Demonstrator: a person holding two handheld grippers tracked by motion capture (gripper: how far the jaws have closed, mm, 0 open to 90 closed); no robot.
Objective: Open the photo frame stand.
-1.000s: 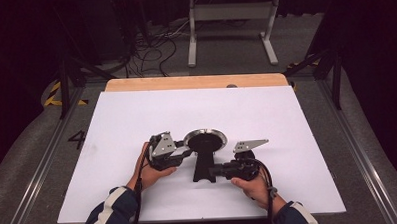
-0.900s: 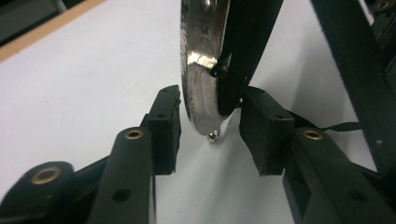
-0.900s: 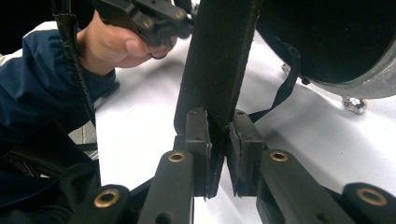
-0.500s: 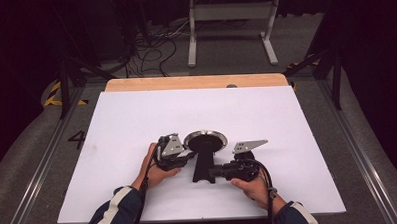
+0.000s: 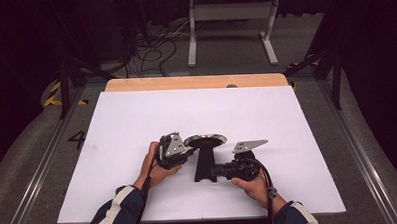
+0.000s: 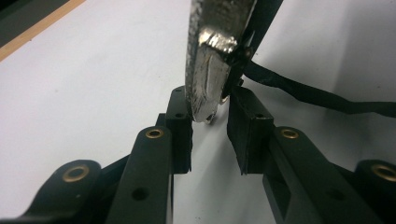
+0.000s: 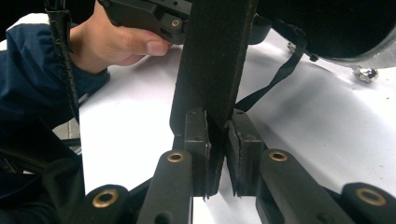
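Black strap-and-disc object (image 5: 205,154) lying near the middle of the white desk (image 5: 136,114), somewhat toward the near edge: round metal-rimmed disc (image 5: 205,140) at the far end, flat black strap (image 5: 204,167) running back from it toward the person. Left tongs (image 5: 184,151) at the disc's left rim, held in the left hand (image 5: 156,166). In the left gripper view, shiny metal rim (image 6: 208,70) standing between the two pads, the left pad against it, a gap showing on the right pad's side; jaws just closing in, not yet pressing from both sides. Thin black cord (image 6: 317,95) trailing off to the right behind the rim. Right tongs (image 5: 214,172) at the strap's near end, held in the right hand (image 5: 254,187). In the right gripper view, pads clamped on the strap's (image 7: 212,70) lower edge from both sides, gripping it firmly. Left hand (image 7: 116,42) and its gripper visible farther off, upper left there. Wide bare white sheet to the far side, left and right of the work; only a narrow band between the hands and the near edge. Wooden strip (image 5: 195,82) along the far edge, metal rails (image 5: 33,178) flanking both sides on the floor.
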